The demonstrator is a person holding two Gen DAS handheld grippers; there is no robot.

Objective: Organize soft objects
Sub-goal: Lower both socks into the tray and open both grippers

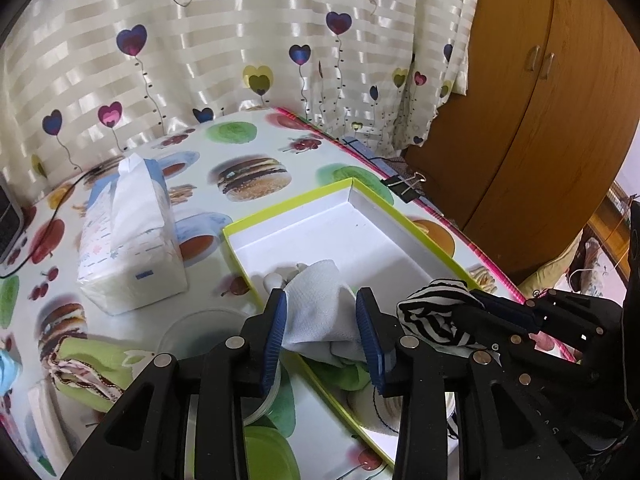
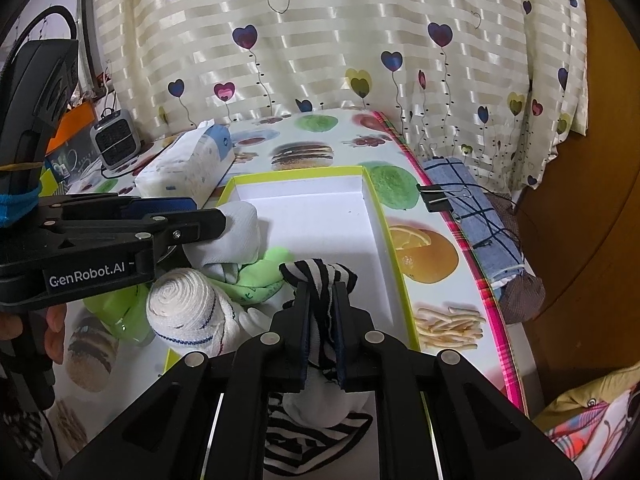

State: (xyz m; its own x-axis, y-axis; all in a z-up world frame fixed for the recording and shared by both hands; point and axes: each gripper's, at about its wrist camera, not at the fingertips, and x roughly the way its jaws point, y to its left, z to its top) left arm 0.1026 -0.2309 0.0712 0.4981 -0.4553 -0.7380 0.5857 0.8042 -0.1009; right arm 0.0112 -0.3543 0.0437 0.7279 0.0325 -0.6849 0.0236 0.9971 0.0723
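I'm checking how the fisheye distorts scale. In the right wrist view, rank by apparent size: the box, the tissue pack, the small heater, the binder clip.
1. box
2. tissue pack
3. small heater, set farther back, so shrunk
4. binder clip

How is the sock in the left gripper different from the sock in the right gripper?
The white sock is plain; the striped sock has black and white bands. The left gripper has its jaws apart with the bulky white sock between them; the right gripper is pinched nearly shut on a thin fold of the striped sock. Both hang over the shallow box.
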